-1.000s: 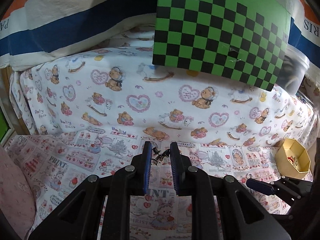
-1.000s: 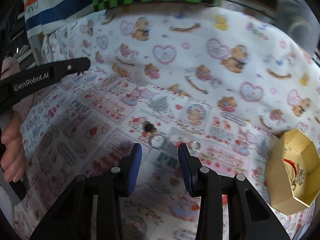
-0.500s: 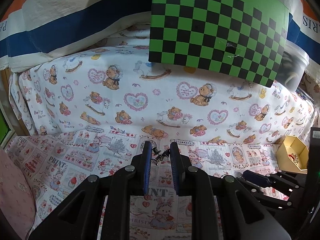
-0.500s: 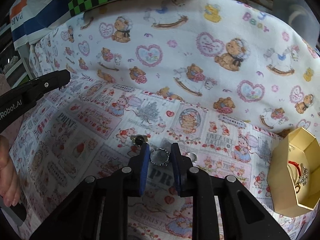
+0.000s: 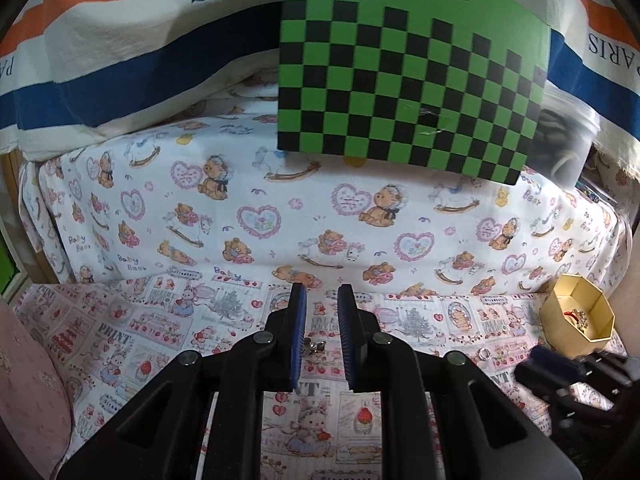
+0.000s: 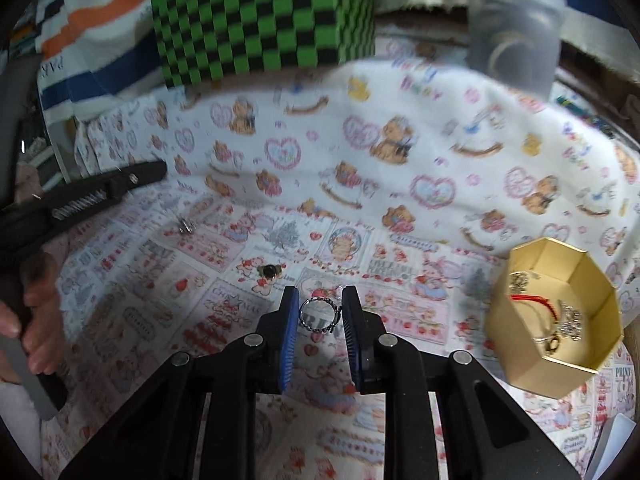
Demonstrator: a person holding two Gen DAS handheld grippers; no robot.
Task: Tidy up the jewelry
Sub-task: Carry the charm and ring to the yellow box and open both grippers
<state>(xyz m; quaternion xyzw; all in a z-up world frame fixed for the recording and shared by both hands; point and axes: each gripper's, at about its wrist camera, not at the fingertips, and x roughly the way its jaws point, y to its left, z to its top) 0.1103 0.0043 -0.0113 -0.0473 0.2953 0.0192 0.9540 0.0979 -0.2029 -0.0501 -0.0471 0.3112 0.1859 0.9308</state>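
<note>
The right hand-held gripper point(image 6: 320, 316) pinches a beaded silver ring point(image 6: 319, 315) between its blue pads point(image 6: 290, 336), the ring lying flat in the gap with its rim touching both sides and lifted above the printed cloth point(image 6: 224, 312). Just beyond the fingertips, a dark round jewel piece point(image 6: 270, 270) lies on the cloth, and further off to the left a small silvery piece point(image 6: 185, 225) rests near the tip of the other tool. To the right stands an open gold octagonal box point(image 6: 560, 312) with a red cord point(image 6: 532, 300) and a few glittery pieces point(image 6: 570, 322) inside. The left hand-held gripper point(image 5: 322, 340) has its pads drawn close together with a narrow gap; a small silvery earring-like piece point(image 5: 314, 346) shows in that gap low down, though whether the pads press on it or it simply lies on the cloth beneath cannot be told. In the left view a small plain ring point(image 5: 485, 353) lies on the cloth towards the right, short of the gold box. A hand point(image 6: 34, 320) grips the left tool's handle at the left edge of the right view. Behind everything the teddy-bear sheet point(image 5: 320, 208) rises, with a green and black checkered board point(image 5: 404, 80) leaning above it and a clear plastic tub point(image 6: 514, 28) beside that
</note>
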